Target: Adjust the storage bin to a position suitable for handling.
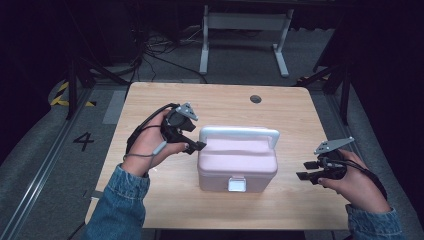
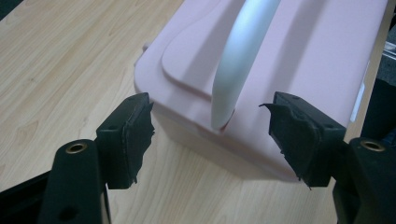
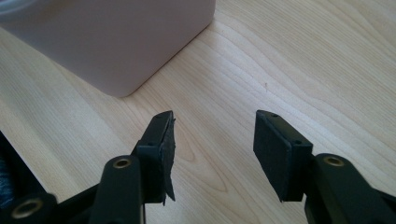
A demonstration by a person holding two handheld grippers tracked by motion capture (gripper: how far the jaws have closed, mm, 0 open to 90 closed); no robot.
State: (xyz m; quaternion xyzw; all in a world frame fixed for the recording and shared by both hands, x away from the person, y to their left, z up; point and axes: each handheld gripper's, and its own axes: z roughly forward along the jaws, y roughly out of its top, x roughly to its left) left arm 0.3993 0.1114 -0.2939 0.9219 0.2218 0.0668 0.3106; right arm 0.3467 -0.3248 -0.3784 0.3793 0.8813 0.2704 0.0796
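A pink lidded box stands in the middle of the wooden table, with a pale upright handle and a white front latch. My left gripper is at the box's left end, open, with its jaws either side of the handle's near end and not touching it. The box lid lies just beyond those jaws. My right gripper hovers open to the right of the box, apart from it. In the right gripper view a corner of the box sits beyond the open gripper, with bare wood between the jaws.
A small dark round hole is in the table near its far edge. Beyond the table stands a white metal frame on grey floor, with cables to the left. A number marking is on the floor at left.
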